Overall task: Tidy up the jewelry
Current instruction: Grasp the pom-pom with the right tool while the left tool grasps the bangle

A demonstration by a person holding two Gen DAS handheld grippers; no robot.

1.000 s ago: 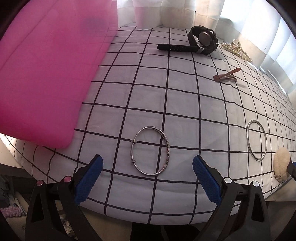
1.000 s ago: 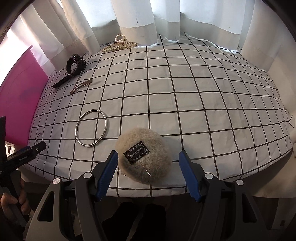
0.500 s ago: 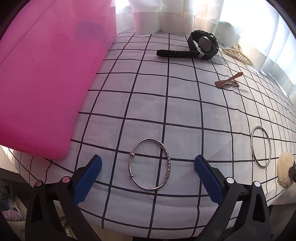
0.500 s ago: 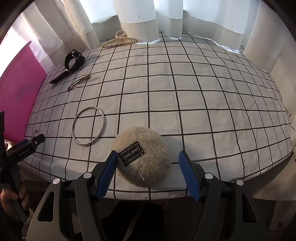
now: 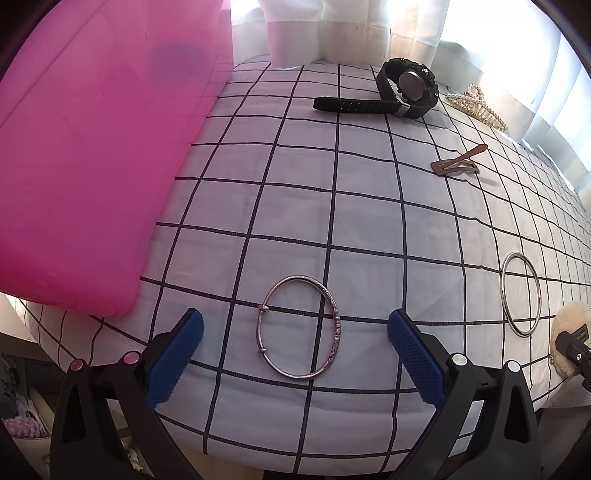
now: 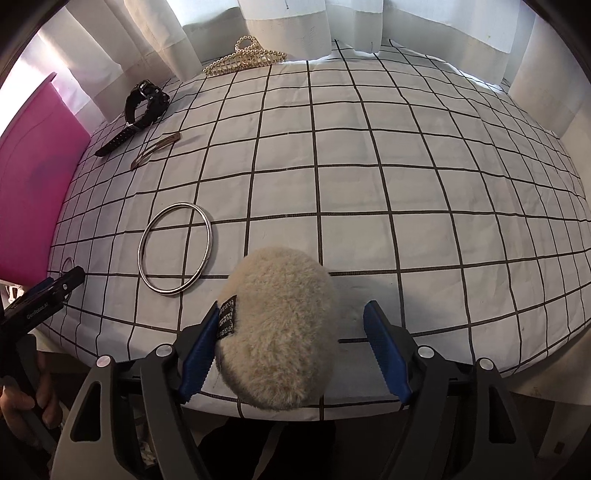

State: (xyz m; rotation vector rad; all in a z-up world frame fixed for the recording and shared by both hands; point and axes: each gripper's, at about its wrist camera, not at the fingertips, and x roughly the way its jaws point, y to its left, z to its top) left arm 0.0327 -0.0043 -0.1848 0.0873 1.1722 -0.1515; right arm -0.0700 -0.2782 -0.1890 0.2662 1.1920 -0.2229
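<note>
While spread wide above the engraved bangle, left tongs; seen only from the right wrist, right tongs, just opened further, straddling fluffy pouch beside plain ring.

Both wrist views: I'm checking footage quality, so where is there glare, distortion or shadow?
Left wrist view: backlit white curtains blow out at the top, and the fisheye bows the black-grid white cloth. Right wrist view: the same bowing, bright curtains, a soft shadow beside the fluffy beige pouf.
</note>
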